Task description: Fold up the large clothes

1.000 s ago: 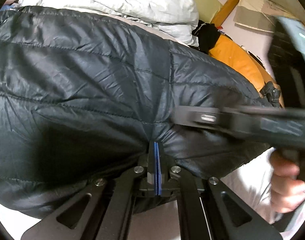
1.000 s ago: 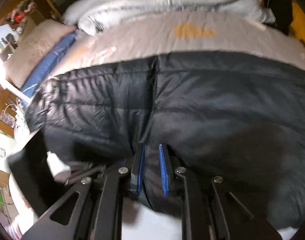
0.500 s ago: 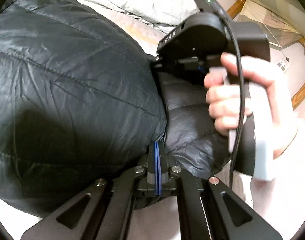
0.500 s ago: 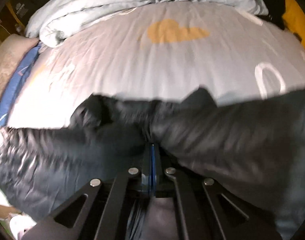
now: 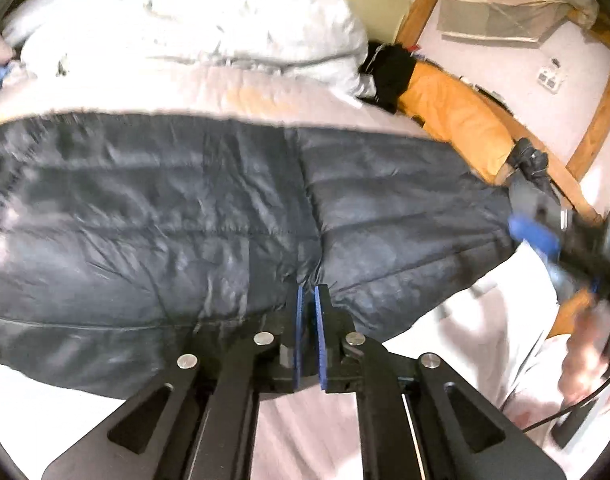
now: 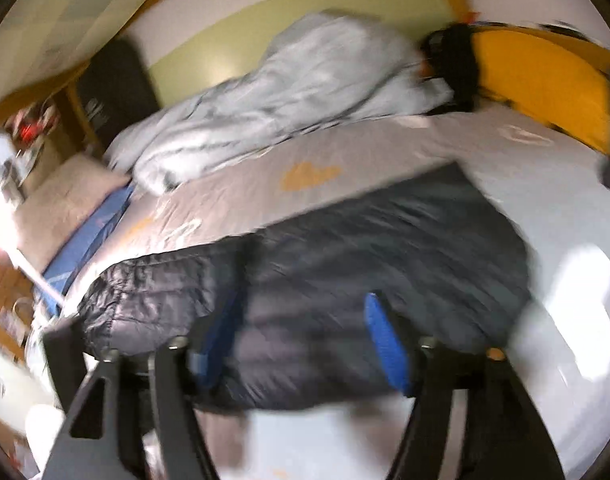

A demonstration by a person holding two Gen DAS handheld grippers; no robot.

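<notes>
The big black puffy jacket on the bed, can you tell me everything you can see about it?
The black puffy jacket is quilted, with stitched lines across shiny, crinkly fabric and one seam running down its middle. It lies spread wide and fairly flat on the pale bedsheet, which has an orange heart. The left gripper pinches its near edge at the seam, jaws almost closed. The right gripper is wide open above it, gripping nothing. Both views are blurry.

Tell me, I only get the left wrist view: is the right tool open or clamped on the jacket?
Observer: Open. The right tool has its fingers spread wide, with the jacket lying loose between them.
Operator: Where does the jacket's far left end sit?
Observer: On the bedsheet, close to the bed's side edge.
Operator: Anything beyond that edge?
Observer: A tan cushion, with a blue mat between it and the bedsheet.
</notes>
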